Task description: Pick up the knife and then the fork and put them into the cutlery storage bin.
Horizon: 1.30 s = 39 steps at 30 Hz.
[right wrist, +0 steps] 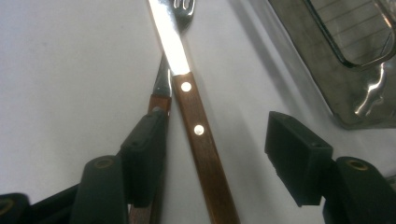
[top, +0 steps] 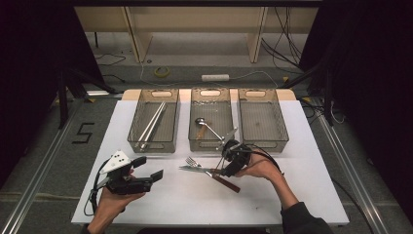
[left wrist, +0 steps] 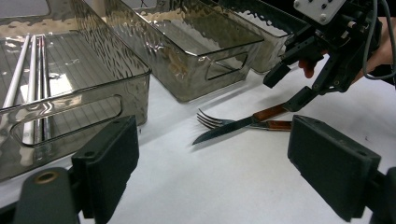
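The knife [right wrist: 198,126] lies on the table [top: 272,195] between the right gripper's [right wrist: 215,154] spread, unpressing jaws, crossing the fork [top: 192,161]. Three bins [top: 213,141] stand just behind; bare tabletop lies nearer. The left gripper [left wrist: 219,172] gapes empty.

Black tongs [top: 148,168] with chunky square pads and thin black cables — one has a white dotted plate; dark sleeve [top: 304,219].

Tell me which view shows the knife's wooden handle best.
The right gripper view: the knife handle runs up between the open right claw, rivets plain. The left gripper view shows the knife side-on, lying over the fork. The high view shows it small.
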### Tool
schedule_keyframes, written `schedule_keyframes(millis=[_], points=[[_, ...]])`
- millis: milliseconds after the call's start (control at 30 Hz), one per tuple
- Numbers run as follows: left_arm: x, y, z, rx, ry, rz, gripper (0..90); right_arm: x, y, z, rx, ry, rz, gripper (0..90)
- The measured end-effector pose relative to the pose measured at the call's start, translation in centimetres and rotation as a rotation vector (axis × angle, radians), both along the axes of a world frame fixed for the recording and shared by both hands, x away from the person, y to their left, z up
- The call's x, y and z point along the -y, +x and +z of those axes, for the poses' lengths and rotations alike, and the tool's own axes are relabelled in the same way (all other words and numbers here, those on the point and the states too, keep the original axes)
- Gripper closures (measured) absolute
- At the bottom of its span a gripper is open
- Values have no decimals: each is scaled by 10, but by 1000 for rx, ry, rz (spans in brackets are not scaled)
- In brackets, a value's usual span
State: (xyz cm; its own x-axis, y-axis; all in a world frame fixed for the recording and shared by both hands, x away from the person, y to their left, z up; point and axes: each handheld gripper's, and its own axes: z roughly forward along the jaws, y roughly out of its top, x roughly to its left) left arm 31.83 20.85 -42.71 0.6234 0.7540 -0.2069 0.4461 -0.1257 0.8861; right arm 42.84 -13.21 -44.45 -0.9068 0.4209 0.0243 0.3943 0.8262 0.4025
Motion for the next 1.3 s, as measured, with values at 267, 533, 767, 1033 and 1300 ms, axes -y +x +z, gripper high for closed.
schedule_keyframes(millis=[267, 533, 767, 1033, 1300], points=[[0, -1, 0, 1, 13, -3, 163, 0, 0, -3, -18, -13, 17, 488], [-1, -3, 0, 7, 13, -8, 163, 1, 0, -5, -23, -36, 23, 542], [-3, -4, 0, 9, 10, -3, 163, -4, -3, -8, -28, -51, 42, 570], [-2, -4, 0, 7, 11, 1, 163, -9, -3, -15, -14, -70, 61, 600], [-2, -4, 0, 8, 12, 1, 163, -12, -2, -17, -8, -80, 64, 618]])
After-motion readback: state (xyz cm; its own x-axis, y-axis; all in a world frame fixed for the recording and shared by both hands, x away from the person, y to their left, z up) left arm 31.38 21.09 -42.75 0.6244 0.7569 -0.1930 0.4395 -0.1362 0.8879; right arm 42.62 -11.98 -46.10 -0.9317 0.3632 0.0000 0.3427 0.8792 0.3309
